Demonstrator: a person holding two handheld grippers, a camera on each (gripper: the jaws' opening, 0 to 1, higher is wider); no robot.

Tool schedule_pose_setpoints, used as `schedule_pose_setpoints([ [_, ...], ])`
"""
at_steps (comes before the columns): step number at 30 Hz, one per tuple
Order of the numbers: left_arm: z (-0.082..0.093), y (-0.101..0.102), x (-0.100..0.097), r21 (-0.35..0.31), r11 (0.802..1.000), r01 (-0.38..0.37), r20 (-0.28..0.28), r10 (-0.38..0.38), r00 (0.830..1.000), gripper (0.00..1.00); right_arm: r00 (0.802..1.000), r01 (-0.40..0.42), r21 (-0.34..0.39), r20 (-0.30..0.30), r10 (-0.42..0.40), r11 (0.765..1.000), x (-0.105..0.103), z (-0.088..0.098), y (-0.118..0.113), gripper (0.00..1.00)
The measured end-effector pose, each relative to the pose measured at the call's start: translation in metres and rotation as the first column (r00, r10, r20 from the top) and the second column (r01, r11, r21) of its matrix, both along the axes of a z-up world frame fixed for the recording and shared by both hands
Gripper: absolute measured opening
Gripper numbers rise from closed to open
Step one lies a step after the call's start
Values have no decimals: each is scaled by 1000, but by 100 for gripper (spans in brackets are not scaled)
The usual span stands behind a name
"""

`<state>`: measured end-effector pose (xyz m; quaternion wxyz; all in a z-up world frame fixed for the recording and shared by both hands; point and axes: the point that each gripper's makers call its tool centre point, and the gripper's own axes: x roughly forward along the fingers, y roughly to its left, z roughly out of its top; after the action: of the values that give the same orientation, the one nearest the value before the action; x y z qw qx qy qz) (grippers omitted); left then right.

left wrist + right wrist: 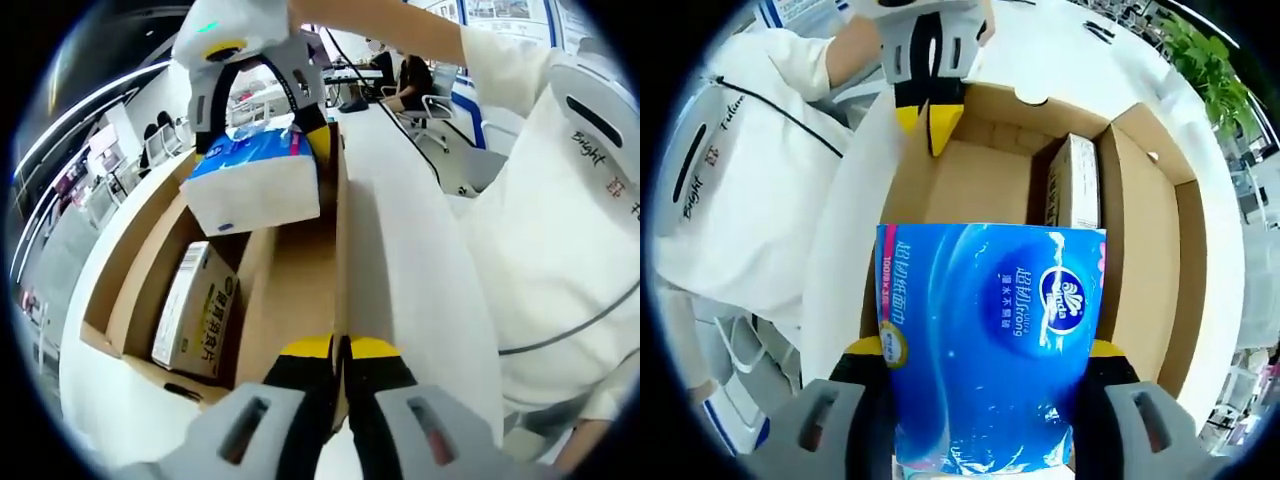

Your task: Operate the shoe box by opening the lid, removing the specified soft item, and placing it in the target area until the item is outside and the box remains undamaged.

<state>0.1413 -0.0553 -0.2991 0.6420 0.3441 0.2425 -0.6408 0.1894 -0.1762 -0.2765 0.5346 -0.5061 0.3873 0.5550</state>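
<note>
While the left gripper [340,350] is clamping the shoe box [135,265] wall to steady it, the right gripper [985,365] is squeezing the tissue pack [990,340], lifting it clear above the box.

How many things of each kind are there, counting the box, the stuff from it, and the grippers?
Cardboard box: 1
Blue tissue pack: 1
Small carton inside the box: 1
Grippers: 2, left gripper and right gripper
Total: 5
</note>
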Motion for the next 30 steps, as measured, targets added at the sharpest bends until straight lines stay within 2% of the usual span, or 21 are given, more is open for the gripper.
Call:
schedule_pose_setpoints([
  [3,0,0,0,1,1000,0,0,0,1000,2,1000,18,23,-15,-18,1000,-2,6,1,70],
  [7,0,0,0,1,1000,1,0,-1,1000,2,1000,20,-19,1,-20,1000,0,3,-6,69],
  [10,0,0,0,0,1000,1,-1,-1,1000,2,1000,27,-9,0,-27,1000,0,7,-4,69],
  [13,0,0,0,0,1000,1,-2,-1,1000,2,1000,9,9,30,-9,1000,4,15,-1,69],
  [16,0,0,0,0,1000,1,-1,-1,1000,2,999,19,5,27,-19,1000,4,20,-4,69],
  [19,0,0,0,0,1000,1,-1,-1,1000,2,999,13,1,30,-13,1000,3,22,-5,69],
  [21,0,0,0,-1,1000,1,-1,-1,1000,2,998,-5,5,59,5,1000,6,21,-4,68],
  [25,0,0,0,-1,1000,1,-2,-1,1000,2,999,4,-2,43,-4,1000,4,18,-6,68],
  [30,0,0,0,0,1000,1,-4,-1,1000,2,999,19,0,28,-19,1000,1,28,-9,68],
])
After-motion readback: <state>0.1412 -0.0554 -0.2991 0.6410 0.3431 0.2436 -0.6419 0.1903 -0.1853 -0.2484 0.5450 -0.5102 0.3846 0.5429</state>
